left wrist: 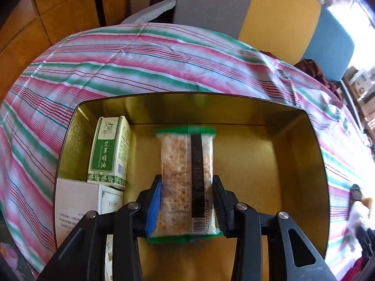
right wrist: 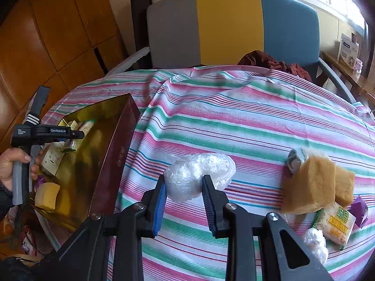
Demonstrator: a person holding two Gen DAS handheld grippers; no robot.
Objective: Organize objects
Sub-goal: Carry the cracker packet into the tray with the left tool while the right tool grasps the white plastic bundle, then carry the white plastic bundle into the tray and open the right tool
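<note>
Left hand-held gripper point(left wrist: 187, 201) clamped on cracker pack point(left wrist: 187, 175) inside gold box point(left wrist: 302, 154), long axis running straight ahead. Right hand-held gripper point(right wrist: 184, 194) parted around plastic wad point(right wrist: 199, 175) on desk point(right wrist: 257, 128), box lying left.

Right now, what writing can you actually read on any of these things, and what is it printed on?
"WEIDAN": yellow snack packet.
"GenRobot.AI": left gripper, seen from the right wrist.
"...922251 712348": barcode on the cracker packet.
Chinese characters on the green and white box: too unclear to quote.
Small print on the white box and the tin's side: unreadable.
</note>
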